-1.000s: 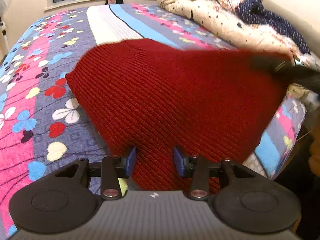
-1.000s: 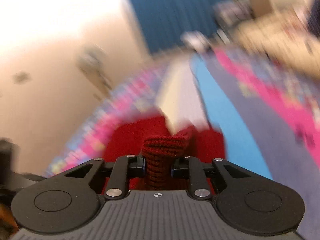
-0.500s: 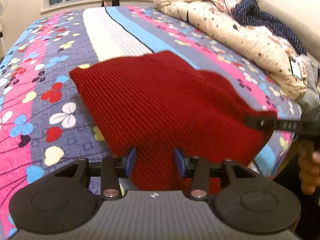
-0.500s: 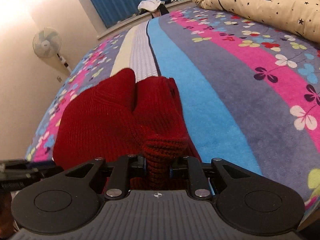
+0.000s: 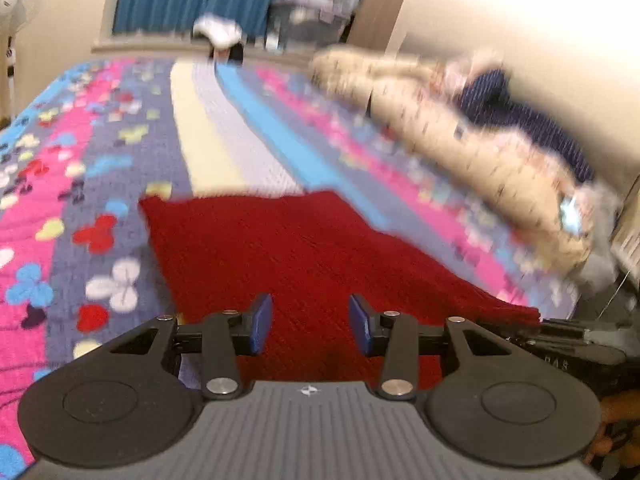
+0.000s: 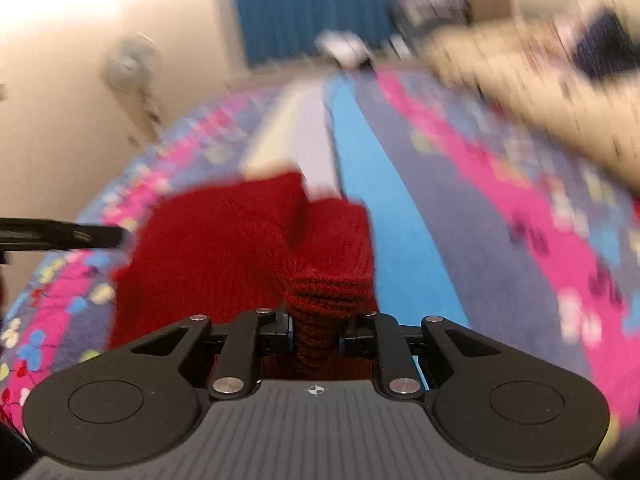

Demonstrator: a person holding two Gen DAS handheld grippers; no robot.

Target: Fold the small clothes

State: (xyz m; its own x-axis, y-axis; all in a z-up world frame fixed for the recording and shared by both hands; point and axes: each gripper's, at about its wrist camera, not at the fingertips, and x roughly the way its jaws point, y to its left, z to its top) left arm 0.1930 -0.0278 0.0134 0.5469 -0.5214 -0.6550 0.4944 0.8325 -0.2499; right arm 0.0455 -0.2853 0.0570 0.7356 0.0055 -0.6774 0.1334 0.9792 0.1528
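Note:
A dark red knit garment (image 5: pixel 288 256) lies spread on the flowered bedspread (image 5: pixel 72 184), near its front edge. My left gripper (image 5: pixel 310 328) holds its near edge: the red knit fills the gap between the blue pads (image 5: pixel 262 326), which stand fairly wide apart. In the right wrist view, the right gripper (image 6: pixel 316 338) is shut on a bunched, rolled end of the same garment (image 6: pixel 328 248). From the left wrist view, the right gripper (image 5: pixel 560 338) shows at the garment's right corner. The left gripper's dark fingers (image 6: pixel 80 234) reach the cloth's left edge. Both views are blurred.
A cream patterned quilt (image 5: pixel 460 136) with a dark blue garment (image 5: pixel 516 120) is heaped along the bed's right side. Blue curtains (image 6: pixel 320 8) and a sill with small items stand beyond the bed. A fan (image 6: pixel 132 68) stands by the left wall. The bed's edge is just below the grippers.
The garment has come down from being stretched above the bed and now lies flatter on the bedspread. Both grippers have sunk and tilted, keeping their grips.

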